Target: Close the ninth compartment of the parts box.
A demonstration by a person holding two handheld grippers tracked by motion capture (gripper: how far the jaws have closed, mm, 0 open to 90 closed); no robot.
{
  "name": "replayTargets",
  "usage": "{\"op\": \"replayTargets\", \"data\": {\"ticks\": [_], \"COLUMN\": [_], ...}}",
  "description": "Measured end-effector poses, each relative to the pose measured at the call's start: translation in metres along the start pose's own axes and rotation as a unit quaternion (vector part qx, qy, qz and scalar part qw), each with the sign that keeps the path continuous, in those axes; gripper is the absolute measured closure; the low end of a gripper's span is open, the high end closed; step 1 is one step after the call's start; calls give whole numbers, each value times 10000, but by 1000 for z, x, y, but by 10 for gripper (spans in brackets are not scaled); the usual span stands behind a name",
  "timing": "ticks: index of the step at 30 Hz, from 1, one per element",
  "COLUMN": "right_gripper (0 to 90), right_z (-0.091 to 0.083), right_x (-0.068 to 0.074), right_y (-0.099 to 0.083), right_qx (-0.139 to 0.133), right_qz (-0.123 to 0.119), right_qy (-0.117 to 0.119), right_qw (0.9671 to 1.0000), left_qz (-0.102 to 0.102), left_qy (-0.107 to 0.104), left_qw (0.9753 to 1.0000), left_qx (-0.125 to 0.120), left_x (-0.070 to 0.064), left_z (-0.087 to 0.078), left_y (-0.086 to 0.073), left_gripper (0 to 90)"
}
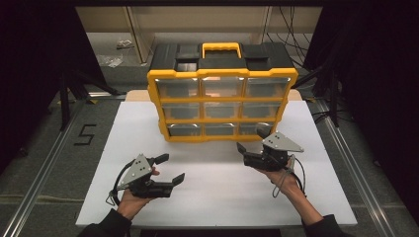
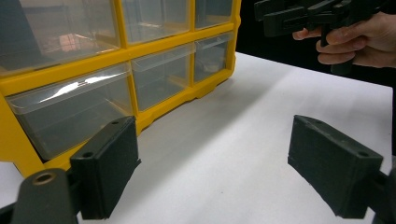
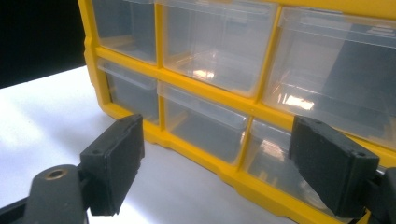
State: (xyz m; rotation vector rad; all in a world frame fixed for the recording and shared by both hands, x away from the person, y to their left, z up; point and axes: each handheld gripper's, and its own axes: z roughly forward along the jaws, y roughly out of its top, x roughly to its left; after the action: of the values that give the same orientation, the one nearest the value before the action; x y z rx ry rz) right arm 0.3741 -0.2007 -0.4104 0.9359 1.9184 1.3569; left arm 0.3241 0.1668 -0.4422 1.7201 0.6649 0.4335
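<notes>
A yellow and black organiser cabinet (image 1: 222,98) with three rows of clear drawers stands at the back of the white board; a yellow handle (image 1: 221,48) tops it. My left gripper (image 1: 171,168) hovers open over the board's front left, apart from the cabinet. In the left gripper view its jaws (image 2: 219,163) stand wide with nothing between them, and the cabinet (image 2: 116,65) lies ahead to the left. My right gripper (image 1: 251,139) is open close to the bottom right drawer (image 1: 254,128). The right gripper view has its empty jaws (image 3: 223,161) facing the lower drawers (image 3: 205,128).
The white board (image 1: 217,202) has bare room in front of the cabinet. Metal rails (image 1: 44,168) run along both sides. A "5" mark (image 1: 85,134) lies on the floor at left. My right hand and its gripper (image 2: 303,18) appear far off in the left gripper view.
</notes>
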Motion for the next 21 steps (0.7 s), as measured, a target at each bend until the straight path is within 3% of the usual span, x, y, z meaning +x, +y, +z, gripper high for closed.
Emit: {"op": "replayTargets", "data": {"ticks": [21], "right_gripper": [194], "right_z": [-13], "right_x": [12], "right_y": [-5], "right_qx": [-72], "right_qz": [37], "right_qy": [124], "right_qw": [9999], "left_qz": [5], "left_qy": [-19], "left_qw": [10000], "left_qx": [-43], "left_x": [0], "left_z": [-1], "left_y": [0], "left_gripper": [156]}}
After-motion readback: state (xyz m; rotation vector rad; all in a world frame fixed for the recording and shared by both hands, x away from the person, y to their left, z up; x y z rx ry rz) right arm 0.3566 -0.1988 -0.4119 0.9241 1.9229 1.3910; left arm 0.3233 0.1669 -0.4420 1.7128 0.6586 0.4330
